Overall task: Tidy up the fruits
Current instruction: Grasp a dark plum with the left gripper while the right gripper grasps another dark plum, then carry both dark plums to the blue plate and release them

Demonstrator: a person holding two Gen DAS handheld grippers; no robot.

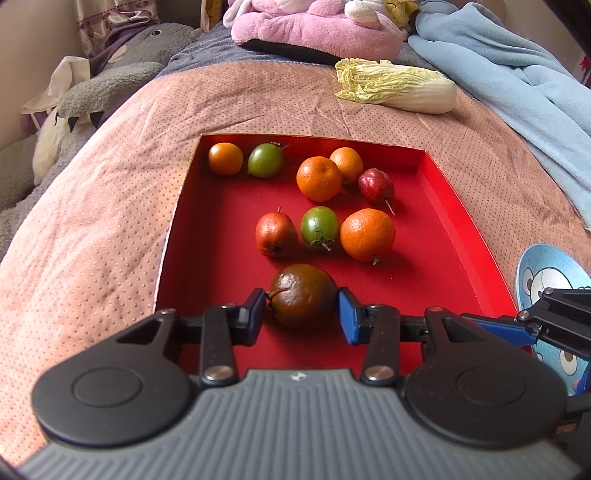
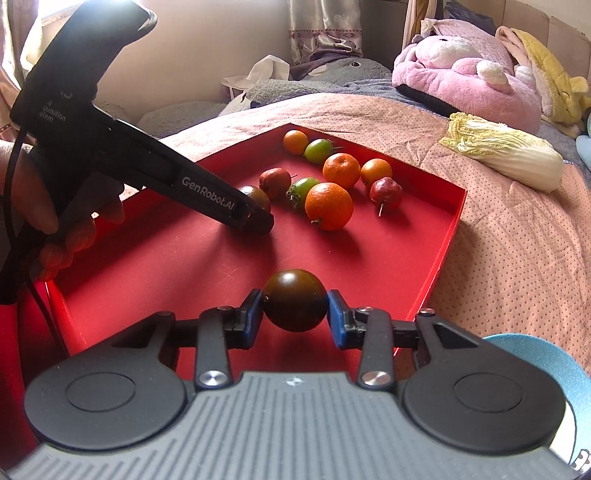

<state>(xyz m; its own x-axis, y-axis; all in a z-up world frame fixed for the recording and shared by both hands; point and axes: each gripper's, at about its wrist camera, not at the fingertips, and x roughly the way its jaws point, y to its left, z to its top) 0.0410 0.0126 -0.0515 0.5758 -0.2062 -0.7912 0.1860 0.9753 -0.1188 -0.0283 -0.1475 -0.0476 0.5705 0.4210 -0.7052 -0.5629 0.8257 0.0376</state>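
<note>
A red tray (image 1: 436, 295) lies on a pink bedspread and holds several fruits: oranges (image 1: 367, 234), green tomatoes (image 1: 319, 229) and small red pears (image 1: 276, 234). At the tray's near end my left gripper (image 1: 302, 310) is shut on a dark brown-green tomato (image 1: 303, 291), a blue pad against each side. In the right wrist view my right gripper (image 2: 294, 314) is shut on a second dark tomato (image 2: 295, 295), which looks slightly above the tray floor (image 2: 166, 258). The left gripper (image 2: 258, 218) reaches in from the left there, held by a person's hand (image 2: 55, 206).
A napa cabbage (image 1: 399, 86) lies on the bedspread beyond the tray. A blue cartoon plate (image 1: 550, 273) sits at the tray's near right corner. Plush toys (image 1: 314, 26) and a blue blanket (image 1: 517, 74) crowd the far end of the bed.
</note>
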